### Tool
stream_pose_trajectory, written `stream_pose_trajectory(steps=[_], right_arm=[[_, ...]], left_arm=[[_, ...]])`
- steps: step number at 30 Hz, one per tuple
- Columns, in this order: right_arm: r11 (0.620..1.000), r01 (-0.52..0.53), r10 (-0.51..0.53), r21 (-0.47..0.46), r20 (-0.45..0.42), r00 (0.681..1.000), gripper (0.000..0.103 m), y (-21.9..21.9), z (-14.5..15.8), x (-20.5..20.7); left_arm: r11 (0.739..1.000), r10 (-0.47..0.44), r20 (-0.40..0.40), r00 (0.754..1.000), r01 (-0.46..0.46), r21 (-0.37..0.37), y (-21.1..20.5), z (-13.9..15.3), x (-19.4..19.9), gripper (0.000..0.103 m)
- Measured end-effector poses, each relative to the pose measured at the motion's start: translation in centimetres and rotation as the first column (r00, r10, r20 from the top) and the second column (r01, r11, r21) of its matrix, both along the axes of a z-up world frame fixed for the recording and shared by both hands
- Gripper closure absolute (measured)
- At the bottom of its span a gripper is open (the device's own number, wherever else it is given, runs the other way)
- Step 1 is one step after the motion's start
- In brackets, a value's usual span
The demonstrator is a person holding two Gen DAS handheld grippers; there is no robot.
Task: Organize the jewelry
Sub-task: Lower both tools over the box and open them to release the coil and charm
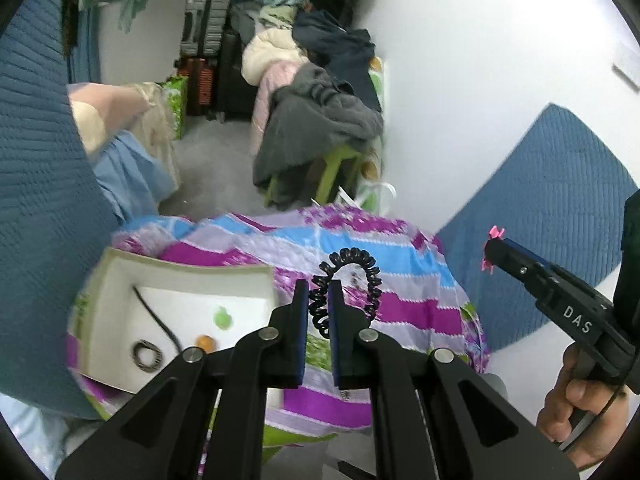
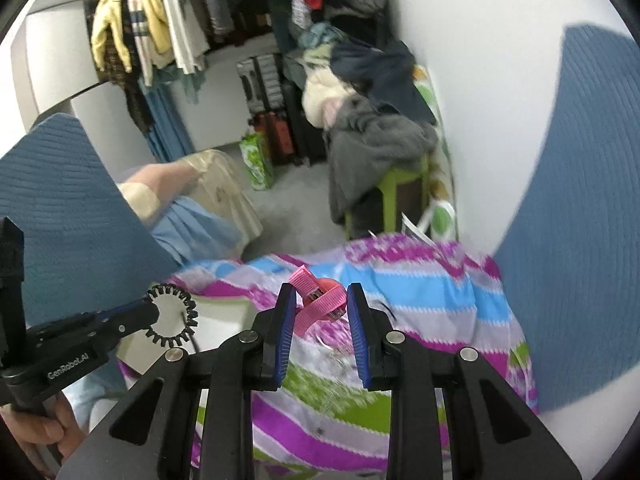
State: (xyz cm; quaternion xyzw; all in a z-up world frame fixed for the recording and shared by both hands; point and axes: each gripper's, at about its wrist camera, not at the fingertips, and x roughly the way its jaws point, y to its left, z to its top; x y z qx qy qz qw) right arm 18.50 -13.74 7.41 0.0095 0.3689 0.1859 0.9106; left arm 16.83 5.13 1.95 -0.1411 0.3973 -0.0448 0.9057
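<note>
The fingers of the left gripper (image 1: 319, 298) are pinching a black spiral hair tie (image 1: 347, 285), its loop standing up past the fingertips, while the white box (image 1: 120, 280) is sitting below and left of them on the striped cloth (image 1: 400, 264). The right gripper (image 2: 322, 300) is clamping a pink ribbon clip (image 2: 318, 300) between its blue pads (image 2: 282, 344) (the ribbon ends are poking out beyond the tips), above the same cloth.

A surface draped in a purple, blue and green striped cloth (image 1: 400, 308) carries a shallow white box (image 1: 120, 300).
</note>
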Motion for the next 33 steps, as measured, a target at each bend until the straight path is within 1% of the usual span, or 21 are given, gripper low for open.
stream_pose_trajectory(steps=[2, 5, 7, 9, 11, 12, 16, 17, 19, 20, 23, 27, 29, 30, 31, 32, 33], right_arm=[[1.0, -0.029, 0.029, 0.007, 0.01, 1.0, 0.079, 2.1, 0.4, 0.1], [0.998, -0.061, 0.061, 0.016, 0.006, 0.998, 0.079, 4.6, -0.1, 0.2], [0.996, -0.078, 0.078, 0.033, -0.01, 0.997, 0.079, 6.3, -0.9, 0.3], [0.994, -0.097, 0.098, 0.053, -0.015, 0.995, 0.079, 7.7, -1.6, 0.2], [0.994, -0.106, 0.107, 0.041, -0.028, 0.994, 0.079, 9.2, -2.6, 0.2], [0.993, -0.109, 0.111, 0.04, -0.039, 0.993, 0.079, 9.7, -3.1, 0.2], [0.991, -0.131, 0.133, 0.026, -0.097, 0.986, 0.079, 11.5, -5.8, -0.1], [0.99, -0.14, 0.141, 0.02, -0.118, 0.983, 0.079, 11.9, -6.7, -0.1], [0.987, -0.161, 0.161, 0.01, -0.16, 0.974, 0.079, 12.7, -8.3, -0.5], [0.985, -0.173, 0.171, 0.002, -0.175, 0.97, 0.079, 13.2, -9.1, -0.7], [0.977, -0.21, 0.201, -0.017, -0.223, 0.954, 0.079, 14.2, -11.4, -1.5], [0.97, -0.241, 0.224, -0.032, -0.275, 0.935, 0.078, 15.1, -13.5, -2.2], [0.968, -0.249, 0.229, -0.036, -0.279, 0.932, 0.078, 15.1, -13.8, -2.4], [0.967, -0.254, 0.235, -0.033, -0.278, 0.931, 0.076, 15.1, -13.7, -2.5], [0.965, -0.261, 0.244, -0.023, -0.279, 0.929, 0.071, 15.0, -13.6, -2.5], [0.964, -0.266, 0.252, -0.013, -0.279, 0.927, 0.069, 14.9, -13.4, -2.5], [0.962, -0.273, 0.261, -0.003, -0.274, 0.926, 0.067, 14.9, -13.1, -2.5]], left_arm=[[1.0, 0.021, 0.004, 1.0, -0.021, -0.001, 1.5, 0.2, -0.1, 0.094], [0.999, 0.043, -0.003, 0.999, -0.043, 0.006, 3.1, 0.0, 0.0, 0.094], [0.999, 0.05, -0.011, 0.999, -0.05, 0.003, 4.2, -0.2, -0.1, 0.094], [0.999, 0.05, -0.011, 0.999, -0.05, 0.017, 5.0, -0.6, -0.2, 0.094], [0.997, 0.053, -0.025, 0.998, -0.051, 0.049, 5.8, -1.4, -0.2, 0.094], [0.997, 0.053, -0.032, 0.998, -0.051, 0.051, 6.2, -1.8, -0.1, 0.094], [0.997, 0.062, -0.067, 0.996, -0.058, 0.059, 8.0, -4.3, -0.1, 0.094], [0.996, 0.072, -0.086, 0.994, -0.066, 0.068, 8.5, -5.5, -0.2, 0.094], [0.996, 0.08, -0.119, 0.99, -0.073, 0.057, 9.2, -7.0, -0.3, 0.094], [0.995, 0.088, -0.139, 0.986, -0.082, 0.051, 9.6, -8.2, -0.5, 0.094], [0.994, 0.102, -0.183, 0.978, -0.094, 0.051, 10.1, -10.6, -1.0, 0.094], [0.993, 0.115, -0.229, 0.967, -0.109, 0.041, 10.2, -12.4, -1.9, 0.094], [0.993, 0.118, -0.234, 0.965, -0.109, 0.048, 10.2, -12.5, -2.2, 0.094], [0.992, 0.121, -0.233, 0.965, -0.109, 0.064, 10.1, -12.3, -2.3, 0.094], [0.992, 0.119, -0.231, 0.966, -0.105, 0.07, 10.1, -12.2, -2.3, 0.094], [0.992, 0.117, -0.227, 0.967, -0.103, 0.071, 10.2, -11.8, -2.4, 0.093], [0.992, 0.122, -0.217, 0.969, -0.109, 0.07, 10.3, -11.4, -2.6, 0.091]])
